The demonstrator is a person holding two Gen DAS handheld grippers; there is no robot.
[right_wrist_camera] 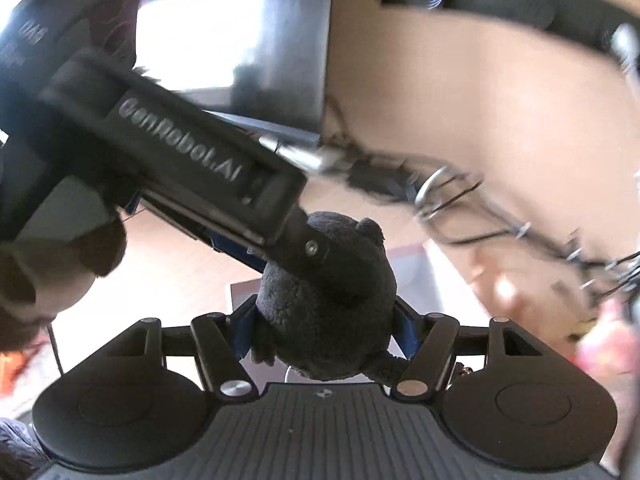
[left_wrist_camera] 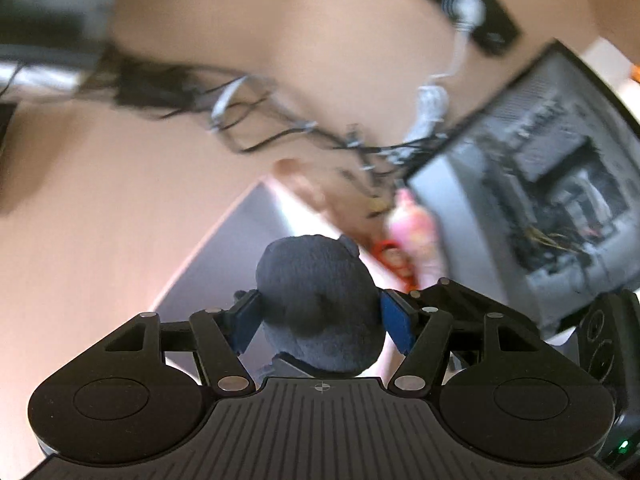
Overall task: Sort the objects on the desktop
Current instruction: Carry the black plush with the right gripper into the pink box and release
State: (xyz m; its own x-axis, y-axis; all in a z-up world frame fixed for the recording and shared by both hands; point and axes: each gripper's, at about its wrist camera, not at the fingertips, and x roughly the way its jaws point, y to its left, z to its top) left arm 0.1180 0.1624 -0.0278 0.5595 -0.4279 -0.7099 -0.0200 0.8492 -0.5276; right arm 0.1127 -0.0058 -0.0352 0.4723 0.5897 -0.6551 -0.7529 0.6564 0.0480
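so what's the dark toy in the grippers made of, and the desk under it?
Toy: soft plush by the look, dark grey with a matte, nubbly pile. Both the left gripper and the right gripper clamp it. Desk: looks like smooth tan wood laminate, though motion blur hides any grain.

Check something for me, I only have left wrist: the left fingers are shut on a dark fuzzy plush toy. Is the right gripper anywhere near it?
Observer: Yes. In right wrist, the right gripper has its blue-padded fingers pressed on both sides of the same dark fuzzy plush toy.
Operator: So both are on it?
Observer: Yes. The left gripper comes in from the upper left of that view, with one finger lying across the toy's top.
Operator: Anything behind it?
Observer: A dark flat screen with a bright reflection, above and left of the toy.
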